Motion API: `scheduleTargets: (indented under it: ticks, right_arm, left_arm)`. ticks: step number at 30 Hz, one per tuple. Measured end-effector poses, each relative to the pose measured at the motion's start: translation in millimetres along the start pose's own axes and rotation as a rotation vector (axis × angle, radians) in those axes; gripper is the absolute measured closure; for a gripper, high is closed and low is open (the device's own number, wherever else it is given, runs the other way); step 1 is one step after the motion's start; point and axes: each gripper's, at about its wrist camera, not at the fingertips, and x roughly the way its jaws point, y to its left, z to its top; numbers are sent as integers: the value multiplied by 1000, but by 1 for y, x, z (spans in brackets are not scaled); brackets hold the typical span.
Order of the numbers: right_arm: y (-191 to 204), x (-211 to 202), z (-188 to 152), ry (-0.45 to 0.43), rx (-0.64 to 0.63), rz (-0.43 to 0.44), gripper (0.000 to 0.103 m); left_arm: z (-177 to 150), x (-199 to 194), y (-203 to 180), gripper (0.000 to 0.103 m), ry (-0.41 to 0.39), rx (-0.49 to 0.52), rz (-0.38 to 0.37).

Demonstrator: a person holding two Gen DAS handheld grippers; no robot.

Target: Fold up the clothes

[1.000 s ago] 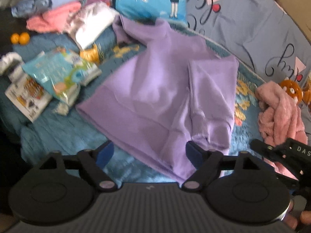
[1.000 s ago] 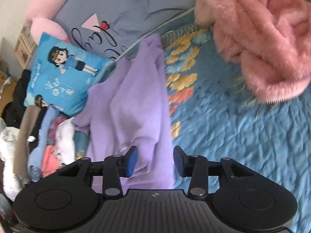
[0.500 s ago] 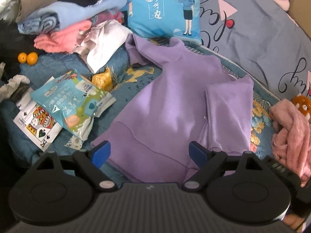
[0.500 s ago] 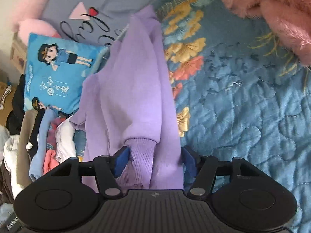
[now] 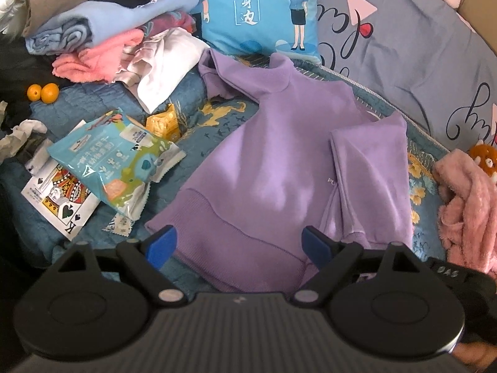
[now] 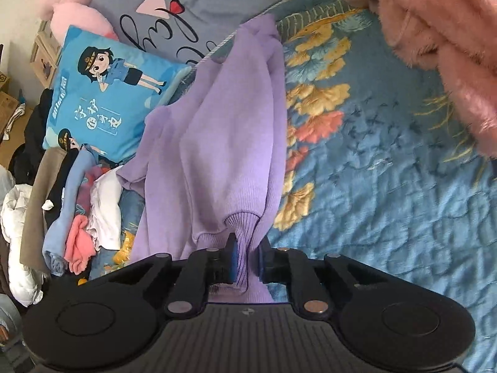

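Right gripper [image 6: 247, 259]: jaws closing, blue pads pinching the ribbed cuff [image 6: 240, 227] of the sweater [image 6: 223, 143]. The sleeve runs straight ahead of these jaws, folded over the sweater body. To their right, blue quilt [image 6: 372, 186] and a pink fleece [image 6: 435, 31]; to their left, a clothes pile [image 6: 77, 205] and a blue pillow [image 6: 105, 93].

Left gripper [image 5: 237, 245]: jaws wide apart, holding nothing, poised over the sweater hem [image 5: 223, 248]. Sweater lies flat ahead. Left of these jaws: 1 snack bag [image 5: 118, 161], 1 card pack [image 5: 62, 208], 2 oranges [image 5: 43, 92].
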Motion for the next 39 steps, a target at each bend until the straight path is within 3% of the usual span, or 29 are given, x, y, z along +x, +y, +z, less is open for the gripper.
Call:
scheduleTargets:
  ticks: [10, 21, 24, 28, 31, 33, 36, 39]
  right_arm:
    - [-19, -39, 12, 20, -78, -80, 91]
    - [-71, -78, 9, 3, -40, -192, 91]
    - [-67, -74, 4, -8, -78, -208, 90]
    - [-45, -80, 10, -62, -98, -267, 80]
    - [-5, -88, 18, -172, -264, -379, 80]
    - [26, -86, 27, -220, -407, -405, 79]
    - [79, -65, 42, -243, -637, -351, 70]
    - [144, -17, 42, -232, -965, -266, 70]
  left_arm:
    - [0, -2, 1, 13, -8, 5, -1]
    - [2, -4, 10, 13, -19, -30, 25]
    - [3, 0, 13, 12, -2, -40, 53]
    - [1, 9, 16, 10, 43, -30, 86]
    - [0, 17, 18, 7, 74, -12, 110]
    - [-1, 22, 20, 7, 94, -8, 117]
    - [0, 24, 28, 7, 114, -43, 100]
    - [4, 22, 38, 7, 107, -96, 94]
